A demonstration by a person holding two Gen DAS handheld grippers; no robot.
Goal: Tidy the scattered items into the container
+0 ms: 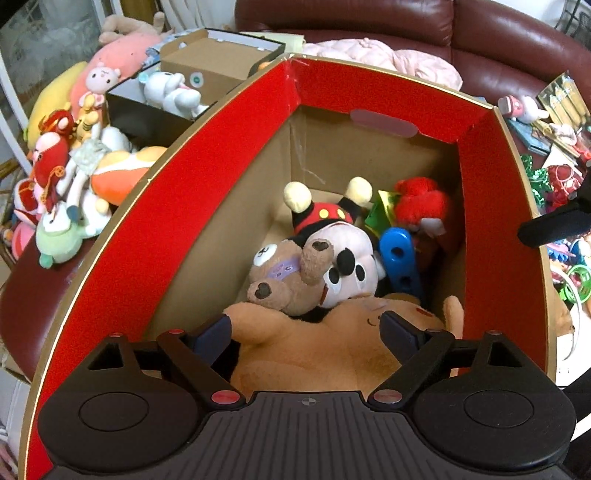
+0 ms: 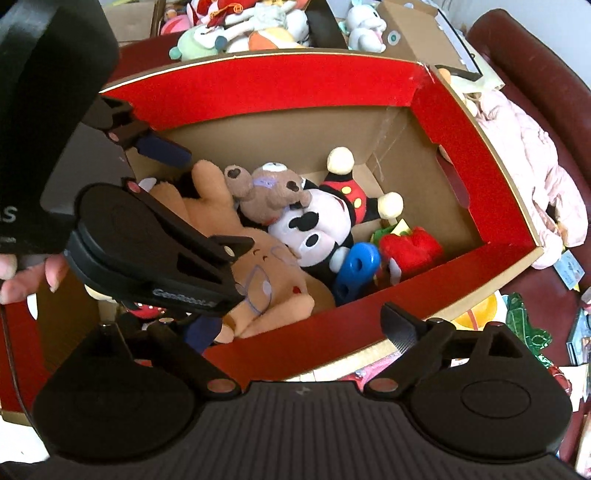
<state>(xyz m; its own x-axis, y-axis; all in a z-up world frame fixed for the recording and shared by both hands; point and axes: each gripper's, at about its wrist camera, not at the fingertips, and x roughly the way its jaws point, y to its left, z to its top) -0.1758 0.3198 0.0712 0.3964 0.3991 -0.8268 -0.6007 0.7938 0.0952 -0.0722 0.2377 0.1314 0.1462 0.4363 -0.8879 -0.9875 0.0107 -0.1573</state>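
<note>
Left wrist view: left hand-held gripper [image 1: 306, 328] down inside the red-lined cardboard box [image 1: 207, 192], jaws spread wide either side of a large tan plush [image 1: 317, 350]; pads look just at its flanks, not squeezing, so likely just let go or about to. Already in the box: small brown bear [image 1: 286, 275], Mickey plush [image 1: 340, 254], blue plastic piece [image 1: 400, 258], red plush [image 1: 421, 203] with something green beside it. Outside the box, to the left: heap of plush toys [image 1: 70, 173] and a smaller box with a white plush [image 1: 170, 92]. To the right: more scattered toys [image 1: 554, 177] on a cluttered surface. Right wrist view: right hand-held gripper [image 2: 299, 328] hovering at the near wall of the box [image 2: 332, 328], jaws wide open, nothing between them. Left hand-held gripper [image 2: 177, 240] visible from the side, over the tan plush [image 2: 266, 295], one finger each side of it. Same contents confirmed: bear [image 2: 266, 192], Mickey [image 2: 317, 225], blue piece [image 2: 358, 266], red plush [image 2: 410, 247]. Clutter near the box's right corner [image 2: 524, 325], plush heap beyond the far wall [image 2: 243, 33]. Judgement: partly done, roughly half a dozen items boxed, plenty left outside on both sides; room left in the box.
</note>
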